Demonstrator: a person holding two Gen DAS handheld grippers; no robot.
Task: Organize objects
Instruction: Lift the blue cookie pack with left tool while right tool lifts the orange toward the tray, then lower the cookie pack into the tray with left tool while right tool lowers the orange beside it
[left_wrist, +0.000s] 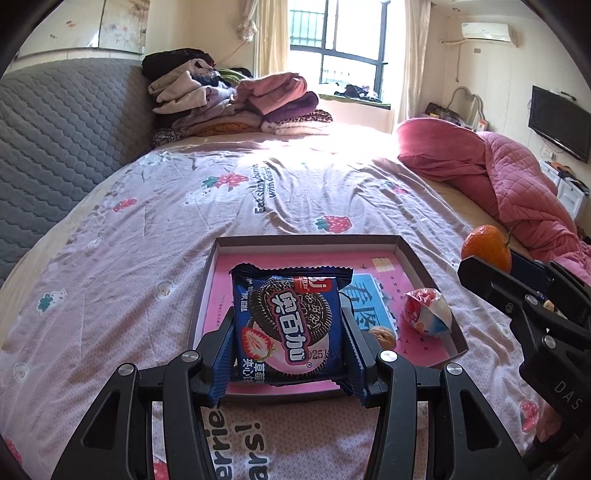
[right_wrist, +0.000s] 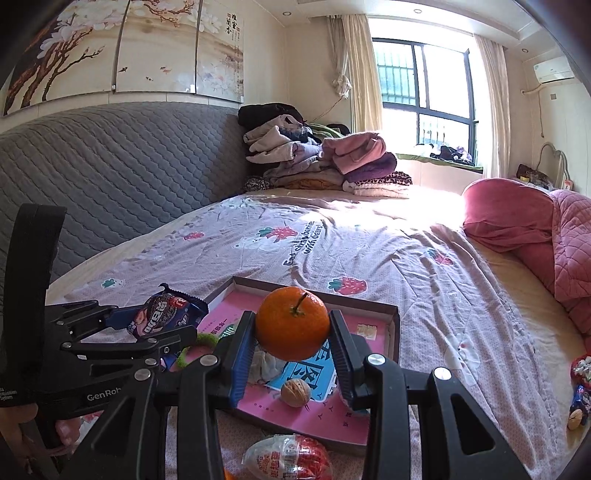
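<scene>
Cookie pack (left_wrist: 288, 325) 1, orange (right_wrist: 292, 323) 1, walnut (right_wrist: 295, 393) 1

The cookie packet (left_wrist: 288, 328) hides part of the tray (left_wrist: 310, 240) floor and most of the walnut (left_wrist: 384, 336). Below the tray, the wrapped egg-shaped sweet (right_wrist: 286, 458) is cut off by the frame edge.

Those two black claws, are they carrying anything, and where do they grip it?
Yes. The left gripper clamps a blue cookie packet by its two side edges. The right gripper pinches an orange across its middle, stem up.
</scene>
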